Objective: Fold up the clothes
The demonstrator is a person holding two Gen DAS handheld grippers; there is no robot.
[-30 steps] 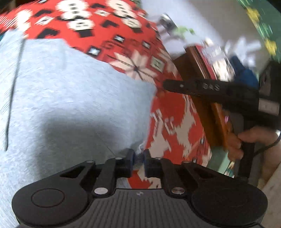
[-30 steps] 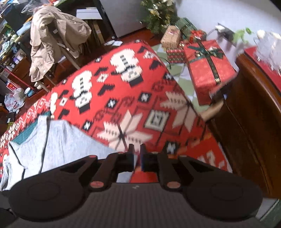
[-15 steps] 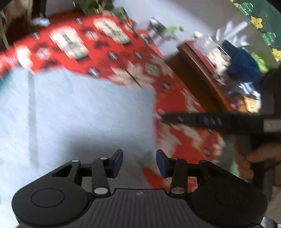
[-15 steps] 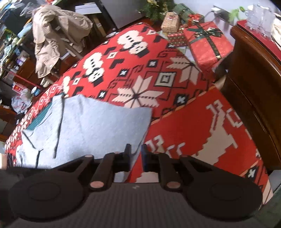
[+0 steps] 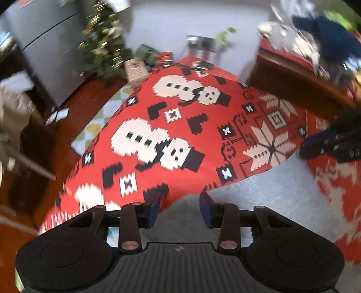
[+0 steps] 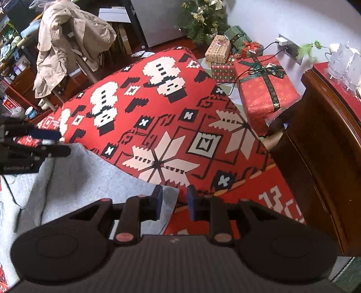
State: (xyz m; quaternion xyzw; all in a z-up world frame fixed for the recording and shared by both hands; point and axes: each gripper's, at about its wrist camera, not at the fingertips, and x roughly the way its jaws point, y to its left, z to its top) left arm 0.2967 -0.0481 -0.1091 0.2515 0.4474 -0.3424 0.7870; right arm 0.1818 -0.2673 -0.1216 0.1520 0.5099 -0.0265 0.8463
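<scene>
A light grey garment [image 6: 74,178] lies flat on the red snowman-patterned cloth [image 6: 162,108]. My right gripper [image 6: 172,200] is open, hovering just above the garment's near right corner with nothing held. In the left wrist view the same grey garment [image 5: 266,196] fills the lower right. My left gripper [image 5: 179,208] is open over its far edge, empty. The other gripper's black fingers [image 5: 325,146] reach in from the right edge there. In the right wrist view the left gripper's fingers [image 6: 52,144] show at the left over the garment.
A dark wooden cabinet [image 6: 320,139] stands close on the right. Wrapped gift boxes [image 6: 264,90] and a small Christmas tree [image 6: 203,18] sit on the floor beyond the cloth. A beige coat [image 6: 67,42] hangs on a chair at the back left.
Both grippers held the garment's edge a second ago. The left opened first, then the right. The garment now lies flat and both grippers have lifted off it.
</scene>
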